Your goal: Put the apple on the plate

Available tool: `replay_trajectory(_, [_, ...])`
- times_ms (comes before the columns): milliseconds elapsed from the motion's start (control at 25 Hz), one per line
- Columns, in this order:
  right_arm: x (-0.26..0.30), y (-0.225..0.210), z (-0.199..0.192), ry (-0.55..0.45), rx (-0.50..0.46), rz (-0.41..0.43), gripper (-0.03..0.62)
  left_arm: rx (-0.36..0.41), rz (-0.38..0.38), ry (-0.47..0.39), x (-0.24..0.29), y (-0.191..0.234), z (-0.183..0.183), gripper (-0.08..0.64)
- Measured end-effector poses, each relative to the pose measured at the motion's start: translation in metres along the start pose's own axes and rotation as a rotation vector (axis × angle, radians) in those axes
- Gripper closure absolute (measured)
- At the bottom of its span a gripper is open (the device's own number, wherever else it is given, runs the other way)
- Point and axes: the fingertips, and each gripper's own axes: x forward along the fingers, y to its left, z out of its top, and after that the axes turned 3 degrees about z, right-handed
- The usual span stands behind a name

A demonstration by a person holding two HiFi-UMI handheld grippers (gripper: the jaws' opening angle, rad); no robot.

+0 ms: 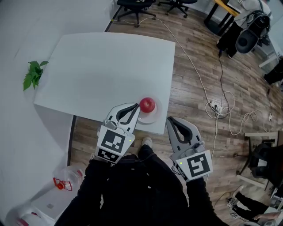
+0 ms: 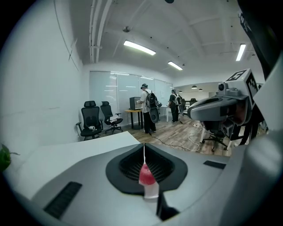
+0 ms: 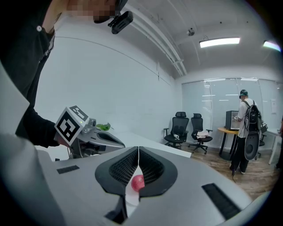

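Down at the bottom of the head view, dark sleeves [image 1: 90, 178] lead up to both tools. The right gripper [image 1: 170, 120] hangs right of centre, off the table [image 1: 110, 66] and over the wood floor [image 1: 194, 62]. Its jaws are pressed together on nothing: in its own view they meet in a thin seam, with the apple [image 3: 138, 182] peeking through the hollow below. The left gripper [image 1: 135, 108] sits just above and to the left, over the table's near edge. Its jaws are closed and empty too, the tips right beside the apple on its left side; whether they touch it, I can't tell. And there's the apple, red, sitting on the plate [image 1: 153, 118], which lies at the table's near edge, close to the right corner, about mid-frame. Beyond it the white tabletop runs up the frame. At the left edge a small green plant [image 1: 33, 74] shows. To the right a white cable [image 1: 201, 84] trails across the floor to a power strip [image 1: 214, 106], and black office chairs [image 1: 135, 5] stand along the very top.
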Motion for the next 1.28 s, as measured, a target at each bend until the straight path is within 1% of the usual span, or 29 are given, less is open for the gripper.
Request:
replay_trajectory(160, [-0.005, 0.004, 0.003, -0.003, -0.007, -0.012, 0.551, 0.032, 0.001, -0.008, -0.015, -0.003, 0.011, 0.541])
replay_trajectory(320, [-0.007, 0.011, 0.006, -0.012, -0.028, -0.021, 0.551, 0.029, 0.005, -0.026, -0.031, -0.004, 0.016, 0.541])
replay_trajectory(520, [-0.012, 0.013, 0.012, -0.023, -0.045, -0.029, 0.551, 0.052, -0.004, -0.041, -0.043, -0.011, 0.023, 0.541])
replay_trajectory(640, [-0.013, 0.015, 0.016, -0.028, -0.055, -0.033, 0.551, 0.053, -0.004, -0.053, -0.048, -0.012, 0.028, 0.541])
replay_trajectory(920, [-0.015, 0.018, 0.018, -0.015, -0.064, -0.034, 0.551, 0.058, -0.004, -0.064, -0.054, -0.015, 0.034, 0.541])
replay_trajectory(1280, [-0.016, 0.019, 0.017, -0.016, -0.068, -0.029, 0.551, 0.059, -0.008, -0.058, -0.053, -0.019, 0.032, 0.541])
